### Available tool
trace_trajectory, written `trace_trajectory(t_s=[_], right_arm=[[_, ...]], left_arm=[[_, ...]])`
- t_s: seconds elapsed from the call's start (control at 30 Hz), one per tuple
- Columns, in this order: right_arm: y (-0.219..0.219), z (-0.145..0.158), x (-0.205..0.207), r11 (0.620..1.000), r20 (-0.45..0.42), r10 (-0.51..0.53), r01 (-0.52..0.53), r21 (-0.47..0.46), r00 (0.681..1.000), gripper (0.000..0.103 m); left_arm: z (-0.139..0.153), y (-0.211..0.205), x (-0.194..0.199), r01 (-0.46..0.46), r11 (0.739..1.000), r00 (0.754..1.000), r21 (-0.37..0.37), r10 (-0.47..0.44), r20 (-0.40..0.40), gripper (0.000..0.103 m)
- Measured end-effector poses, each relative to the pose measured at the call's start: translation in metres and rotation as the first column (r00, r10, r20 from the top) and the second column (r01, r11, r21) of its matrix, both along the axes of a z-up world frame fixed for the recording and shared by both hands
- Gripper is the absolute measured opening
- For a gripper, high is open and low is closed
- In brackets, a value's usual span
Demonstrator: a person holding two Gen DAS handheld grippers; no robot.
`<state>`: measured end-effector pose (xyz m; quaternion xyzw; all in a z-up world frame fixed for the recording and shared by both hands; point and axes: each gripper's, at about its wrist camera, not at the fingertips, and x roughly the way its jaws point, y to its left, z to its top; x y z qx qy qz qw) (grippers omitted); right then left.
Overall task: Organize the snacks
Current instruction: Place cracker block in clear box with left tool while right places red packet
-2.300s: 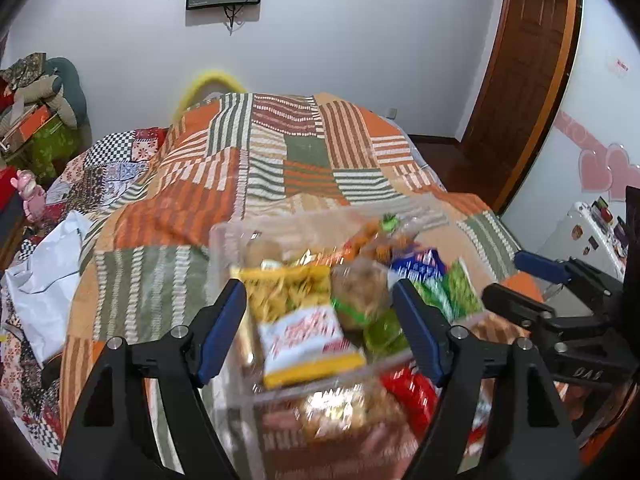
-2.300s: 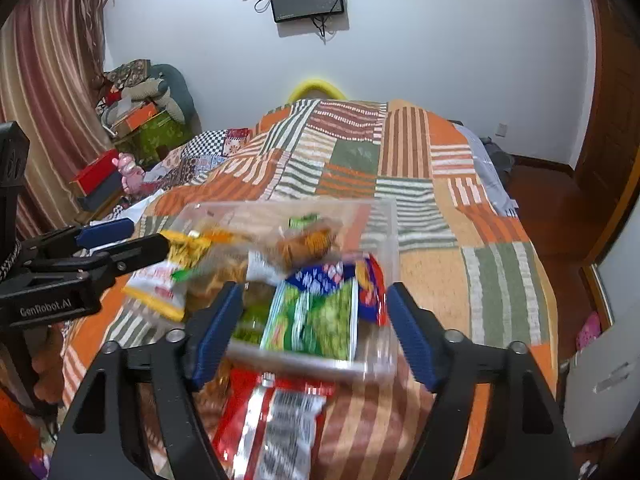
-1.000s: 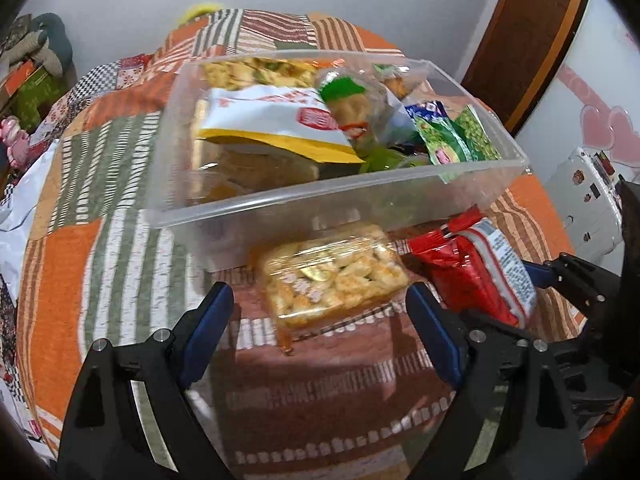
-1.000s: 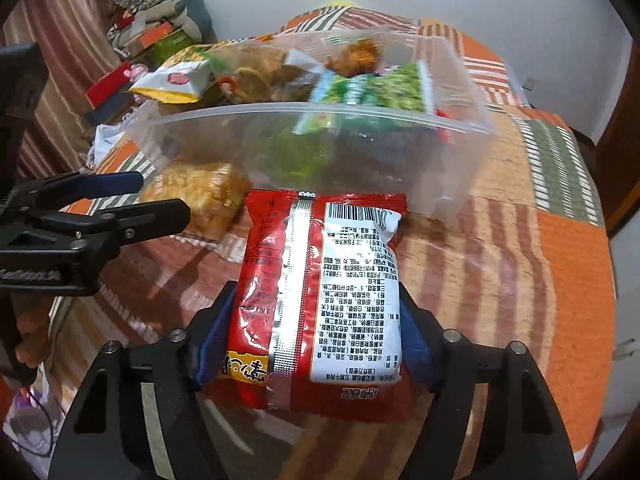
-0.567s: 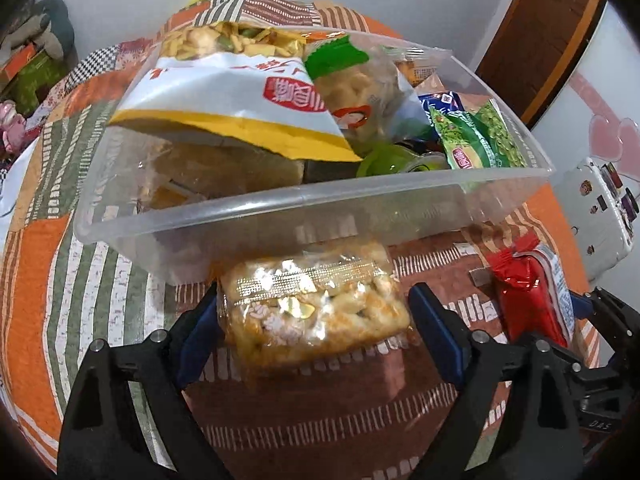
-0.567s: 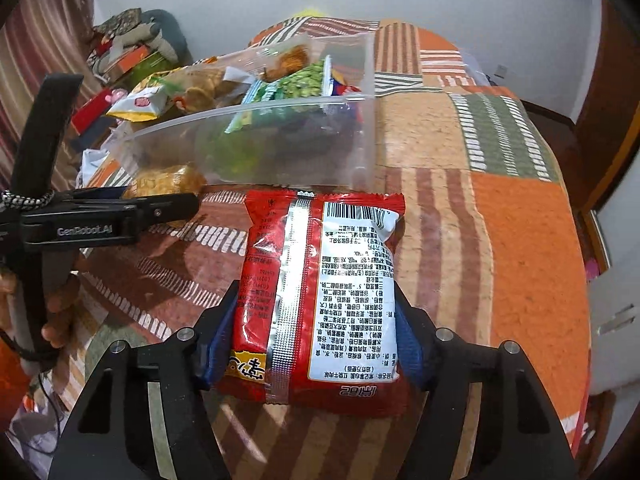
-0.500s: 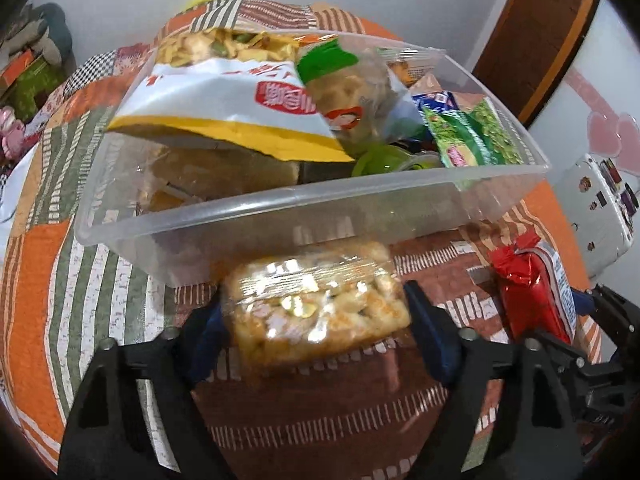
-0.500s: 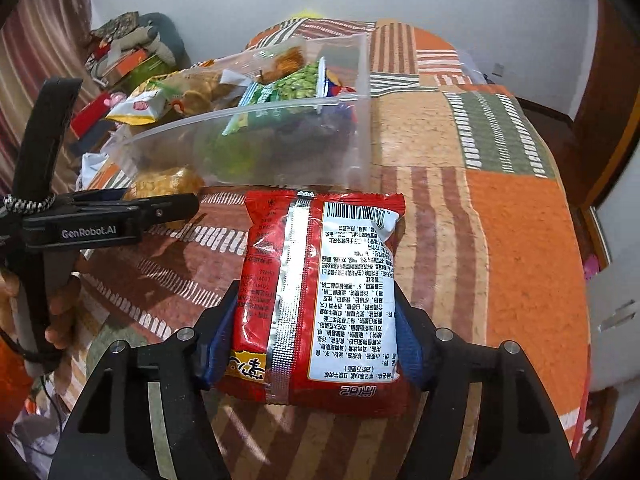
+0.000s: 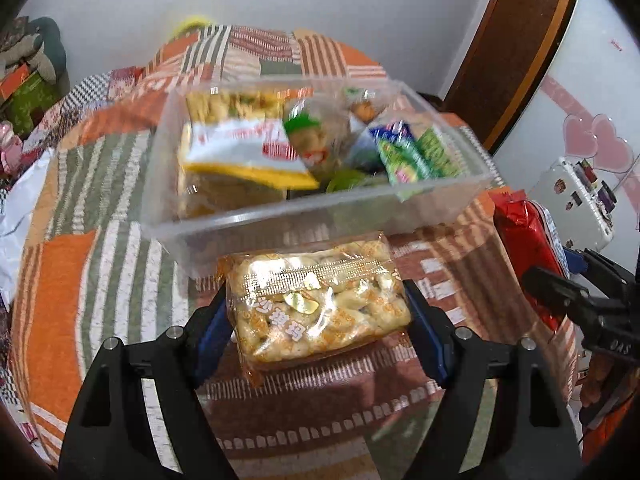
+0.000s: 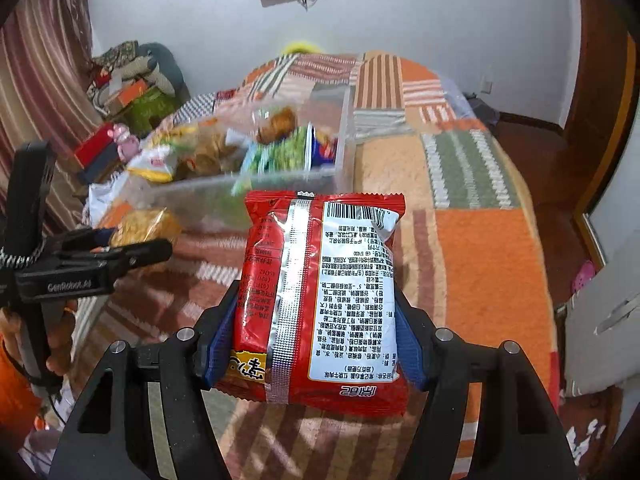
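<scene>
My left gripper (image 9: 316, 320) is shut on a clear pack of golden biscuits (image 9: 320, 304) and holds it above the bed, just in front of the clear plastic bin (image 9: 240, 224). The bin holds several snack bags. My right gripper (image 10: 310, 336) is shut on a red noodle packet (image 10: 320, 300), lifted above the blanket to the right of the bin (image 10: 336, 172). The red packet also shows at the right edge of the left wrist view (image 9: 524, 256). The left gripper with the biscuit pack (image 10: 146, 226) shows at the left of the right wrist view.
The bin stands on a bed with a striped orange, green and white patchwork blanket (image 9: 100, 184). A brown door (image 9: 516, 40) is at the right. Boxes and soft toys (image 10: 132, 92) are piled left of the bed.
Both grippers have lifted their packs up off the blanket. The left gripper closed tighter on the biscuit pack. The bin now sits lower and farther away in both views.
</scene>
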<state>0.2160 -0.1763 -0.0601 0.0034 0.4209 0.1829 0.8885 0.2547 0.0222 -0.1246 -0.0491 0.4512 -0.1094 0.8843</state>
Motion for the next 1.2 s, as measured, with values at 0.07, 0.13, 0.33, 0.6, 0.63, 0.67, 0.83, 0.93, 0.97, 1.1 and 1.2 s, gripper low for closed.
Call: trace_trajectory(t_s=[0.07, 0.13, 0.33, 0.6, 0.63, 0.67, 0.83, 0.93, 0.97, 1.1, 1.2], right_arm=[[0.0, 0.006, 0.003, 1.0, 0.017, -0.006, 0.006, 0.008, 1.0, 0.064], [0.0, 0.012, 0.007, 1.0, 0.037, -0.011, 0.01, 0.017, 0.999, 0.064], [0.009, 0.03, 0.021, 0.999, 0.095, -0.012, 0.009, 0.041, 0.995, 0.064], [0.026, 0.039, 0.047, 0.998, 0.134, 0.0, -0.008, 0.059, 0.991, 0.064], [0.028, 0.038, 0.05, 0.998, 0.133, 0.002, -0.01, 0.06, 0.991, 0.064], [0.031, 0.036, 0.056, 0.998, 0.128, 0.003, -0.011, 0.062, 0.992, 0.064], [0.044, 0.026, 0.077, 0.998, 0.103, 0.008, -0.015, 0.066, 0.995, 0.064], [0.051, 0.017, 0.09, 0.997, 0.073, 0.017, -0.023, 0.071, 0.997, 0.064], [0.053, 0.014, 0.094, 0.997, 0.059, 0.02, -0.024, 0.075, 0.998, 0.064], [0.059, 0.006, 0.102, 0.998, 0.045, 0.022, -0.025, 0.061, 0.999, 0.064], [0.066, 0.007, 0.102, 0.999, 0.069, 0.043, -0.043, 0.004, 0.997, 0.065]], left_arm=[[0.011, 0.001, -0.002, 0.0, 1.0, 1.0, -0.003, 0.0, 0.025, 0.079], [0.021, 0.001, 0.0, -0.001, 1.0, 0.999, -0.011, 0.001, 0.046, 0.079], [0.056, 0.0, -0.001, -0.011, 1.0, 0.992, -0.01, 0.013, 0.128, 0.079], [0.076, 0.002, 0.035, -0.039, 0.999, 0.985, -0.005, 0.039, 0.168, 0.079], [0.076, 0.002, 0.04, -0.045, 0.999, 0.985, -0.002, 0.044, 0.169, 0.079], [0.077, 0.002, 0.046, -0.052, 0.999, 0.985, 0.003, 0.051, 0.168, 0.079], [0.069, 0.004, 0.073, -0.064, 0.998, 0.987, 0.019, 0.06, 0.152, 0.079], [0.062, 0.004, 0.087, -0.072, 0.997, 0.989, 0.021, 0.069, 0.133, 0.079], [0.059, 0.005, 0.091, -0.075, 0.997, 0.989, 0.016, 0.072, 0.127, 0.079], [0.047, 0.005, 0.107, -0.066, 0.998, 0.994, -0.001, 0.066, 0.09, 0.079], [0.046, 0.003, 0.11, -0.064, 0.998, 0.992, 0.006, 0.063, 0.106, 0.079]])
